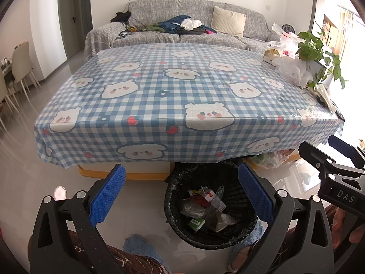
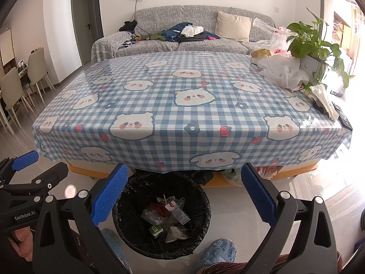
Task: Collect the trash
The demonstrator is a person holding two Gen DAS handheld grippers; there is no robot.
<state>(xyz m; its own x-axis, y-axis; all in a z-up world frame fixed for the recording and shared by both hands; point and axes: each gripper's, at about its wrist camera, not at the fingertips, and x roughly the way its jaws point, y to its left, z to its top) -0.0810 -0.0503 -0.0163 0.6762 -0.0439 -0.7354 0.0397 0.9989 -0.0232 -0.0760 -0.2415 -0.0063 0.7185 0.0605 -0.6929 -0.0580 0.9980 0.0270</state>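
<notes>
A round bin lined with a black bag (image 1: 211,207) (image 2: 160,214) stands on the floor under the table's near edge, holding wrappers, a green box and crumpled plastic. My left gripper (image 1: 182,196) hangs above the bin, open, nothing between its blue pads. My right gripper (image 2: 182,196) is likewise open and empty, over the bin's right side. Each gripper shows at the edge of the other's view. Crumpled plastic bags (image 1: 289,68) (image 2: 282,70) and white paper (image 2: 324,98) lie at the table's right end.
The low table wears a blue checked cloth with bear faces (image 1: 171,91) (image 2: 182,105). A potted plant (image 2: 312,45) stands at its far right corner. Behind is a grey sofa (image 2: 182,38) with clothes. Dining chairs (image 2: 22,84) stand left. Blue slippers (image 2: 214,255) flank the bin.
</notes>
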